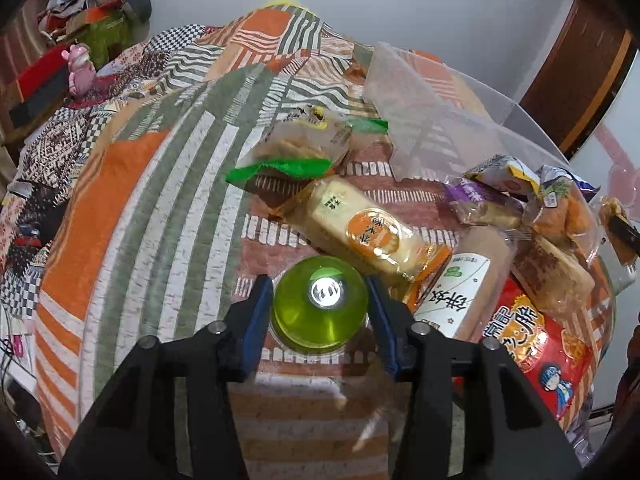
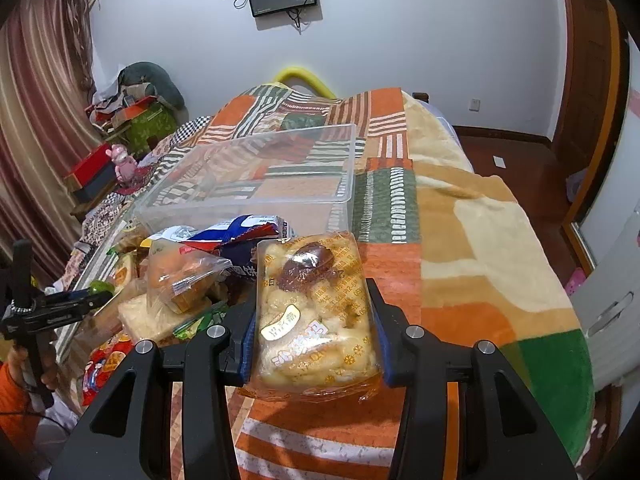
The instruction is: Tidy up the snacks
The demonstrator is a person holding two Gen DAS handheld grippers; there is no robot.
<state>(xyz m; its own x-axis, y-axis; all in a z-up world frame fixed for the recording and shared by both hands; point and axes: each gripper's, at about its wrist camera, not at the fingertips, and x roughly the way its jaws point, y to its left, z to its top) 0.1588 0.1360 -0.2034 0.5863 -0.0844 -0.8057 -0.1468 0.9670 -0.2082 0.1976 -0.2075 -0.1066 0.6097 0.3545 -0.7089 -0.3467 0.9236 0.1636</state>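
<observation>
You are holding two grippers over a patchwork blanket (image 2: 460, 240) spread on a bed, snacks piled at its near edge. Your left gripper (image 1: 320, 300) is straddling a green jelly cup (image 1: 320, 312); its blue pads (image 1: 256, 320) are sitting at the cup's sides, and whether they are pressing on it is hard to tell from the left view. The cup's lid is glaring white, hiding any print.

Your right gripper (image 2: 312, 320) is clamped on a clear bag of pale puffed pieces (image 2: 312, 320), lifted above the blanket. The bag's gold lettering and a date stamp are reading upside down and are too small to make out.

Beside the cup, a long cake bar (image 1: 360, 228) is showing an orange round seal with Chinese characters. A brown bar (image 1: 468, 296) is carrying a white label with large Chinese writing. A red packet (image 1: 532, 344) is showing yellow characters and a cartoon child in blue; its right end is cut off by the lens edge. A cracker pack (image 1: 304, 140) with green ends is lying further back.

A clear plastic box (image 2: 256, 176) is standing behind the pile, nothing in it. A blue bag (image 2: 248, 232) is leaning at its front wall, print crumpled and unreadable.

At the right view's left edge, an orange sleeve (image 2: 12, 400) is partly showing.
</observation>
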